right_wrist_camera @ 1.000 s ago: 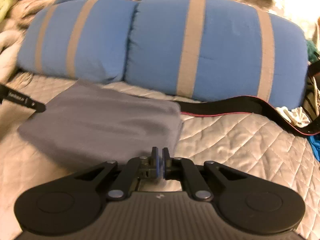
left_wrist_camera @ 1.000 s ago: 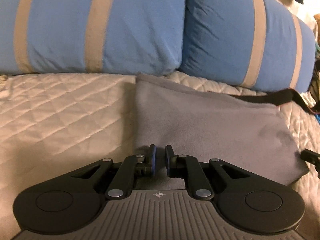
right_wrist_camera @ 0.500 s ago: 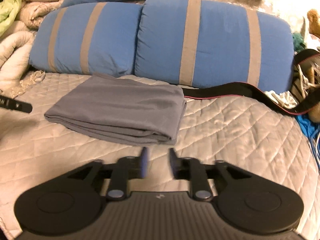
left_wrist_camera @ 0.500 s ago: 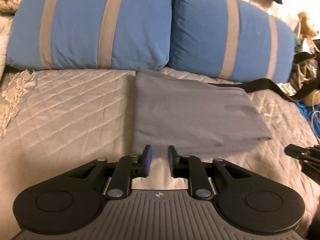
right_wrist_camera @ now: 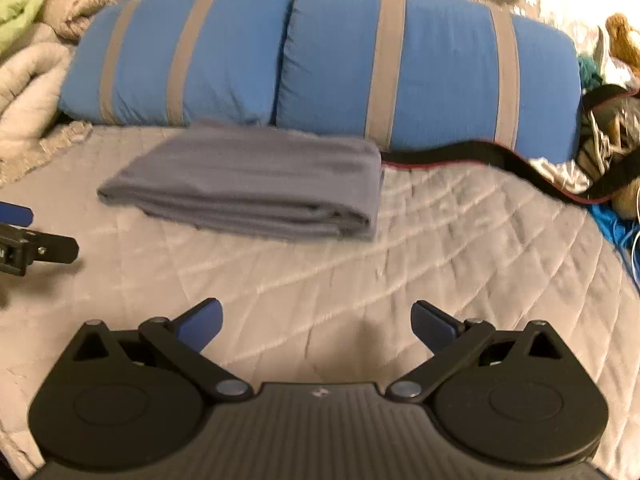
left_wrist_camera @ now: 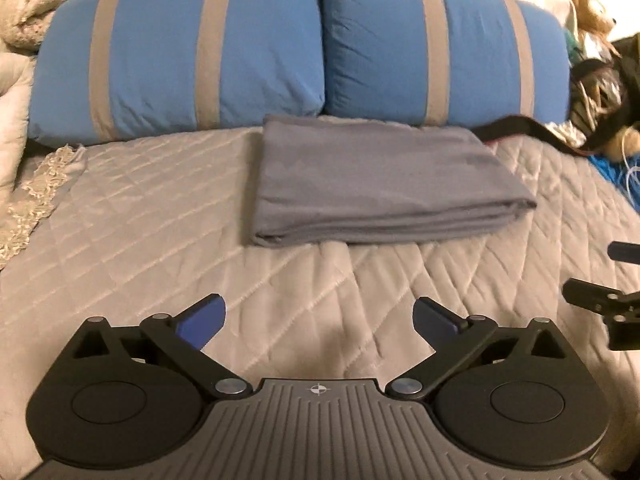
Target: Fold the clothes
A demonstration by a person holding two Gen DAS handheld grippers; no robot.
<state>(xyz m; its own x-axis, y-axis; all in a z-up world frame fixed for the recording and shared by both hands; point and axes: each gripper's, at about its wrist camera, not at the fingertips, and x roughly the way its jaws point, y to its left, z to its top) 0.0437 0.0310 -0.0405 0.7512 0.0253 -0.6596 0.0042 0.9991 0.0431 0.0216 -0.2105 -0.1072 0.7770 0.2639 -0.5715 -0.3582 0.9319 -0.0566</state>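
Observation:
A grey garment point(left_wrist_camera: 380, 180) lies folded into a flat rectangle on the quilted bed, just in front of the blue pillows; it also shows in the right wrist view point(right_wrist_camera: 256, 184). My left gripper point(left_wrist_camera: 319, 318) is wide open and empty, hovering over bare quilt well short of the garment. My right gripper point(right_wrist_camera: 316, 320) is wide open and empty too, also back from the garment. The right gripper's tips show at the right edge of the left wrist view point(left_wrist_camera: 600, 300); the left gripper shows at the left edge of the right wrist view point(right_wrist_camera: 24, 240).
Two blue pillows with tan stripes point(left_wrist_camera: 180, 52) point(left_wrist_camera: 440, 48) line the back of the beige quilt point(left_wrist_camera: 140, 220). A black strap point(right_wrist_camera: 500, 160) runs from the garment toward a pile of clutter and a plush toy point(left_wrist_camera: 592, 12) at right. Blankets point(right_wrist_camera: 32, 40) heap at left.
Both grippers have opened from shut to wide and pulled back from the grey garment, which now lies free and folded on the quilt.

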